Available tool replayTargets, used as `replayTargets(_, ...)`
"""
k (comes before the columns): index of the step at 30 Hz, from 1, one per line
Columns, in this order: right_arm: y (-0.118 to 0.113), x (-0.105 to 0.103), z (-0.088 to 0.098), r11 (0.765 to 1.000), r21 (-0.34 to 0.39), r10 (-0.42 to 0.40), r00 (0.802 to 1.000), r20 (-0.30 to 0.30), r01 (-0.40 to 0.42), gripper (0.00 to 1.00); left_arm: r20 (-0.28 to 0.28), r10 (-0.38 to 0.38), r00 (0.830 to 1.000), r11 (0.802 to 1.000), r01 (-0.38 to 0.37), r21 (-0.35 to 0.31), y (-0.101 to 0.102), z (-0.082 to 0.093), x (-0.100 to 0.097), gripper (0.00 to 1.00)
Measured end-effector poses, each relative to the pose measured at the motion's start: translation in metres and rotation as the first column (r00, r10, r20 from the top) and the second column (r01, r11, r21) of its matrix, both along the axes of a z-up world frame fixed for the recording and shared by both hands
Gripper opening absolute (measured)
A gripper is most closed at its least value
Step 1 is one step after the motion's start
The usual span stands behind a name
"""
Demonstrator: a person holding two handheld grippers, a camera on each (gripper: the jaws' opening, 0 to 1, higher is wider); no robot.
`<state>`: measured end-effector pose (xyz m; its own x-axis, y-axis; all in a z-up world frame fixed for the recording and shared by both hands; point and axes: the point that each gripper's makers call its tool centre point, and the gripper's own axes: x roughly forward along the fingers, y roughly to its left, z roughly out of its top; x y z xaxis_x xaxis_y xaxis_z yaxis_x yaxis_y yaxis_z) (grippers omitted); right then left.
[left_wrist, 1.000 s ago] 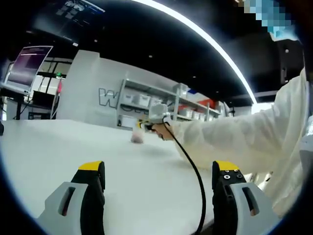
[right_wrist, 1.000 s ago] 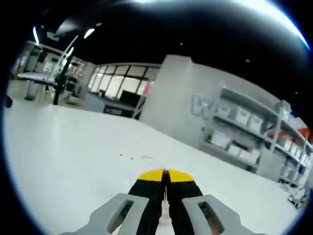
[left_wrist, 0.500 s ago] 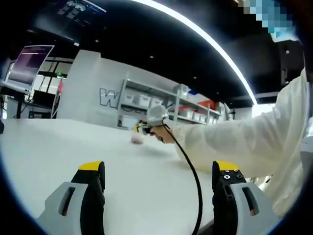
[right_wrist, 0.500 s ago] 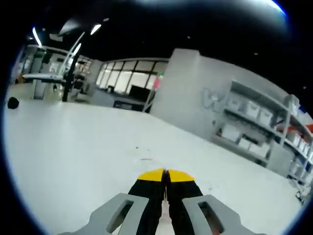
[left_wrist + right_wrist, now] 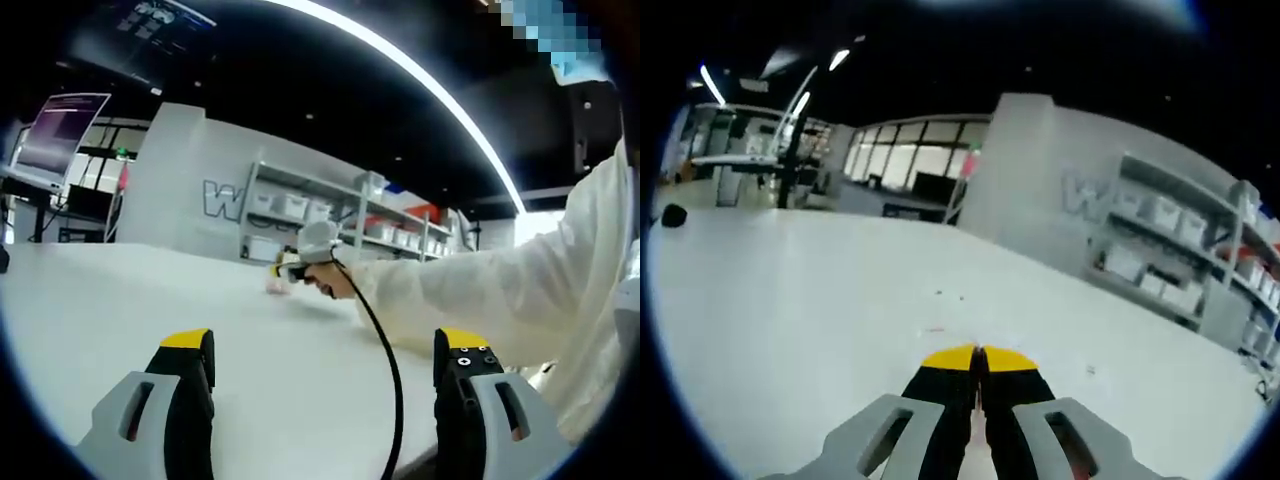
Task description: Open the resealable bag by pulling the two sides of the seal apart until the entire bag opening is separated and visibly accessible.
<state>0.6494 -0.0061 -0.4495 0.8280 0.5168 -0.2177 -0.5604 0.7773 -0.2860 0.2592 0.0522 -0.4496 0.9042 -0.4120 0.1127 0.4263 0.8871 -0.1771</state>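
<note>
In the left gripper view, my left gripper (image 5: 325, 345) stands open low over the white table (image 5: 120, 300), its jaws wide apart with nothing between them. Far ahead, a person's hand in a white sleeve (image 5: 470, 290) holds my right gripper (image 5: 283, 270), and a small pinkish resealable bag (image 5: 275, 286) hangs at its tip just above the table. In the right gripper view, my right gripper (image 5: 977, 352) is shut, with a thin pale strip of the bag (image 5: 977, 445) pinched between the jaws. The rest of the bag is hidden below them.
A black cable (image 5: 390, 370) trails from the right gripper across the table toward me. Shelves with white bins (image 5: 300, 205) stand behind the table by a grey wall. A monitor (image 5: 55, 130) stands at the far left. A small dark object (image 5: 673, 214) lies at the table's far left edge.
The right gripper with the bag has drifted slightly left over the table in the left gripper view. The right gripper view has swung a little. The left gripper has stayed put.
</note>
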Motion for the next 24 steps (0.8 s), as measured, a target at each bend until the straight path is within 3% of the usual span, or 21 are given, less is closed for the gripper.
replayTargets(12, 0.014, -0.015, -0.027, 0.998, -0.030, 0.046, 0.995, -0.089, -0.048, 0.00, 0.007, 0.004, 1.000, 1.000, -0.004, -0.002, 0.003, 0.002, -0.002, 0.89)
replayTargets(14, 0.016, -0.017, -0.031, 0.998, -0.026, 0.051, 0.992, -0.112, -0.054, 0.04, 0.012, 0.005, 1.000, 1.000, -0.005, -0.001, 0.004, 0.004, -0.002, 0.89)
replayTargets(16, 0.017, -0.018, -0.030, 0.998, -0.028, 0.054, 0.992, -0.113, -0.057, 0.10, 0.015, 0.007, 1.000, 1.000, -0.007, 0.001, 0.004, 0.005, -0.002, 0.89)
replayTargets(24, 0.016, -0.024, -0.025, 0.996, -0.048, 0.070, 0.992, -0.101, -0.076, 0.11, 0.020, -0.004, 1.000, 1.000, 0.004, -0.001, 0.002, 0.007, -0.003, 0.89)
